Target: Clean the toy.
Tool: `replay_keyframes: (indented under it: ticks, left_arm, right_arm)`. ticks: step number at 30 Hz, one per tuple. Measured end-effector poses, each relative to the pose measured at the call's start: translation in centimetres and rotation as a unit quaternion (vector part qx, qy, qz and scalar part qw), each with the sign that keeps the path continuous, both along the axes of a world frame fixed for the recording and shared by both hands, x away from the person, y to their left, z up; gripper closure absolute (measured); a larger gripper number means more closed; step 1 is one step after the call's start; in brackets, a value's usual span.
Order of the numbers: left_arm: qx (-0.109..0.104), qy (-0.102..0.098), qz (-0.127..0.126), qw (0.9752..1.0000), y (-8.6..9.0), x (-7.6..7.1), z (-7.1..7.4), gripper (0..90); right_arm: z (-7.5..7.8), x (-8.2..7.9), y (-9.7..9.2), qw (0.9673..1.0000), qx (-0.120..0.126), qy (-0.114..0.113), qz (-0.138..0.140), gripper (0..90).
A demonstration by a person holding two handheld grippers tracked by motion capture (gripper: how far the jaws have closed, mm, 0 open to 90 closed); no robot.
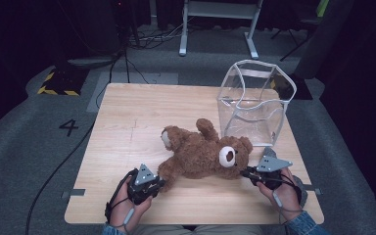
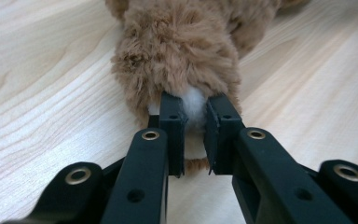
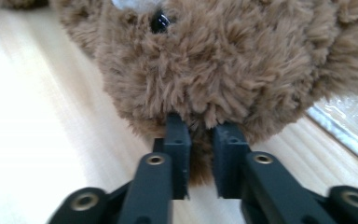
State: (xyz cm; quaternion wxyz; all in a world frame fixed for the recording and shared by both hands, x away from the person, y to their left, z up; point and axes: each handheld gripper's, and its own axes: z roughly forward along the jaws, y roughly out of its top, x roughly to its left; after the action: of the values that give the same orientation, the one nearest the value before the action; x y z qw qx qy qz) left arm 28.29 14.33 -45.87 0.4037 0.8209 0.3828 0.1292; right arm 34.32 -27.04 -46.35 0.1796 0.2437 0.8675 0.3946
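You had the teddy bear (image 1: 200,154) lying lengthwise across the bench (image 1: 127,112), your left claw (image 1: 159,185) clamped on its foot, your right claw (image 1: 245,172) pinching its head, the clear bin (image 1: 254,100) just behind.

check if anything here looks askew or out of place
The clear plastic bin at the table's far right looks warped, its rim buckled and leaning. The teddy bear lies flat, pinched at a foot by the left gripper and at the head by the right gripper.

Brown teddy bear (image 1: 200,154), white muzzle; pale wood table (image 1: 127,112).
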Motion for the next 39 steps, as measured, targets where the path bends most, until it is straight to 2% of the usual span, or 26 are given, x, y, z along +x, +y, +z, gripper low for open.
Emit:
replay_keyframes:
  ticks: [2,5,8,9,10,11,12,15,17,18,22,24,26,27,29,30,32,35,37,39]
  left_arm:
    - [0.002,0.003,-0.015,0.9999,-0.1,-0.9,1.0,80.1]
    - [0.009,0.011,-0.034,0.9993,-0.3,-2.2,1.6,80.1]
    - [0.006,0.015,-0.047,0.9988,-0.4,-2.6,1.5,79.7]
    - [0.008,0.013,-0.042,0.9990,-0.5,-2.6,1.4,79.4]
    - [0.006,0.015,-0.042,0.9990,-0.6,-2.5,1.3,79.2]
    - [0.007,0.012,-0.041,0.9990,-0.6,-2.3,1.1,79.2]
    - [0.001,0.017,-0.040,0.9990,-0.6,-2.3,0.9,79.0]
    - [0.011,0.021,-0.042,0.9988,-0.5,-2.0,0.5,79.0]
    - [0.006,0.028,-0.043,0.9986,-0.4,-1.9,0.3,79.0]
    - [0.004,0.033,-0.043,0.9985,-0.5,-2.0,0.3,78.9]
    - [0.012,0.044,-0.064,0.9969,-0.7,-2.3,0.5,79.5]
    - [0.012,0.047,-0.075,0.9960,-0.9,-2.5,0.6,79.6]
    - [0.012,0.045,-0.079,0.9958,-0.9,-2.7,0.7,79.6]
    - [0.011,0.045,-0.077,0.9960,-0.9,-2.7,0.7,79.4]
    - [0.008,0.036,-0.069,0.9969,-0.7,-2.7,0.8,76.6]
    - [0.007,0.025,-0.062,0.9978,-0.5,-2.7,0.8,70.8]
    - [-0.002,0.011,-0.044,0.9990,-0.2,-2.6,0.9,60.6]
    - [-0.017,-0.010,-0.027,0.9995,0.1,-2.5,1.1,44.1]
    - [-0.018,-0.022,-0.024,0.9993,0.1,-2.3,1.2,39.8]
    - [-0.024,-0.025,-0.024,0.9991,-0.1,-2.2,1.2,37.2]
  right_arm:
    - [0.6,-1.1,-0.1,0.9999,-0.007,0.007,0.011,81.7]
    - [1.5,-3.2,-0.8,0.9996,-0.011,0.019,0.019,81.7]
    - [1.9,-4.6,-2.0,0.9991,-0.009,0.039,0.014,79.7]
    - [1.8,-4.7,-2.3,0.9986,-0.007,0.051,0.009,76.9]
    - [1.6,-4.7,-2.6,0.9987,-0.006,0.050,0.008,74.2]
    - [1.5,-4.7,-2.8,0.9989,-0.007,0.047,0.007,68.8]
    - [1.5,-4.5,-3.4,0.9994,-0.013,0.033,-0.002,57.5]
    - [1.6,-3.7,-4.9,0.9986,-0.022,0.018,-0.044,43.7]
    - [1.4,-2.6,-6.2,0.9963,-0.029,0.019,-0.079,36.1]
    - [1.1,-1.8,-6.9,0.9941,-0.033,0.018,-0.102,31.7]
    - [-0.7,0.5,-8.0,0.9896,-0.052,0.045,-0.126,25.1]
    - [-1.3,1.0,-8.0,0.9878,-0.058,0.052,-0.135,25.4]
    - [-1.7,1.3,-8.0,0.9868,-0.064,0.058,-0.137,34.7]
    - [-1.7,1.5,-8.1,0.9867,-0.077,0.053,-0.133,42.8]
    - [-1.3,1.5,-8.3,0.9858,-0.096,0.045,-0.130,64.7]
    - [-0.9,1.5,-8.5,0.9863,-0.087,0.048,-0.131,72.7]
    - [-0.1,1.4,-8.8,0.9885,-0.071,0.046,-0.125,76.8]
    - [2.0,0.6,-8.5,0.9924,-0.043,0.020,-0.113,77.9]
    - [3.5,0.1,-8.0,0.9943,-0.028,0.001,-0.103,78.0]
    - [5.8,-0.6,-6.9,0.9966,-0.019,-0.025,-0.077,78.0]
